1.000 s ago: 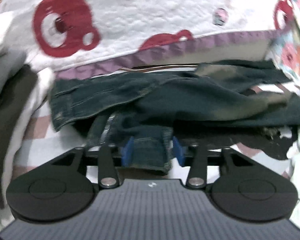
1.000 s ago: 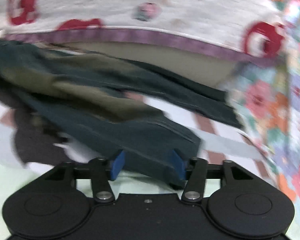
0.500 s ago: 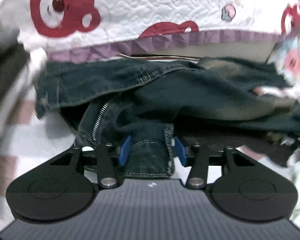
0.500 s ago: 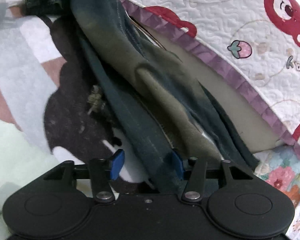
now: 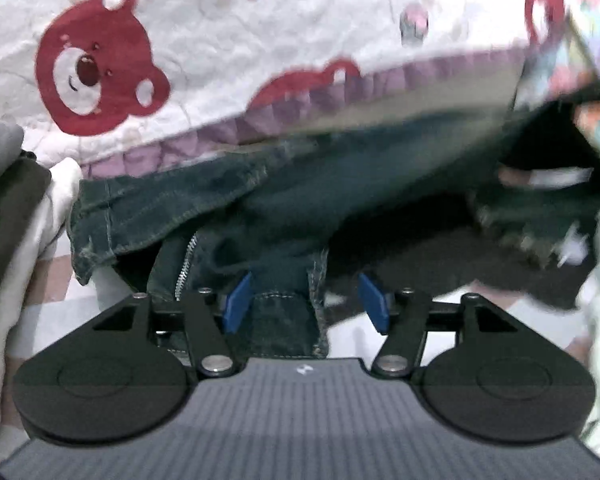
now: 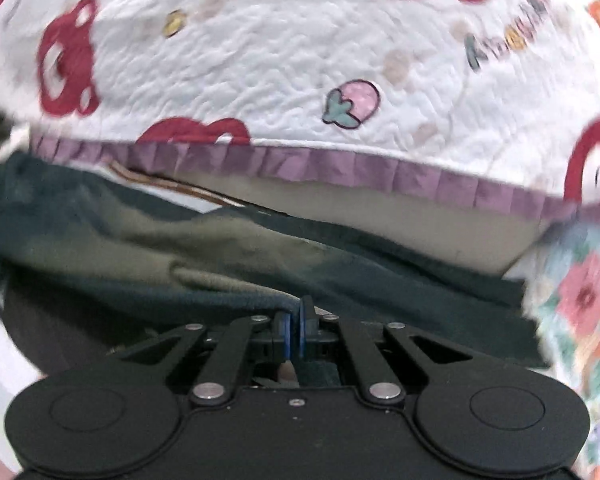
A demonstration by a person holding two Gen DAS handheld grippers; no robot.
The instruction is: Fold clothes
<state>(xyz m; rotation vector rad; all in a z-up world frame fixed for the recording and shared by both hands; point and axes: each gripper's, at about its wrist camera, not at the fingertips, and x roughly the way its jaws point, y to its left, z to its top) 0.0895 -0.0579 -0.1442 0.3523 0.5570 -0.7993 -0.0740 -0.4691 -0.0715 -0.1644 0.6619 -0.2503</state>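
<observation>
Bed, bear quilt [image 6: 284, 52] upper frame. Jeans [image 5: 340, 184] mid-frame, rumpled. Left claw [image 5: 304, 302] spread around waistband, not gripping. Right claw [image 6: 293, 330] pinching leg fabric. Keep pinch firm, pull leg taut, edges aligned.

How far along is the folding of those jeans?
Early on. Done: nothing looks neatly folded; the jeans lie rumpled by the bear quilt. In hand: the right gripper pinches a leg; the left gripper is open around the waist. Left: smoothing and folding.
</observation>
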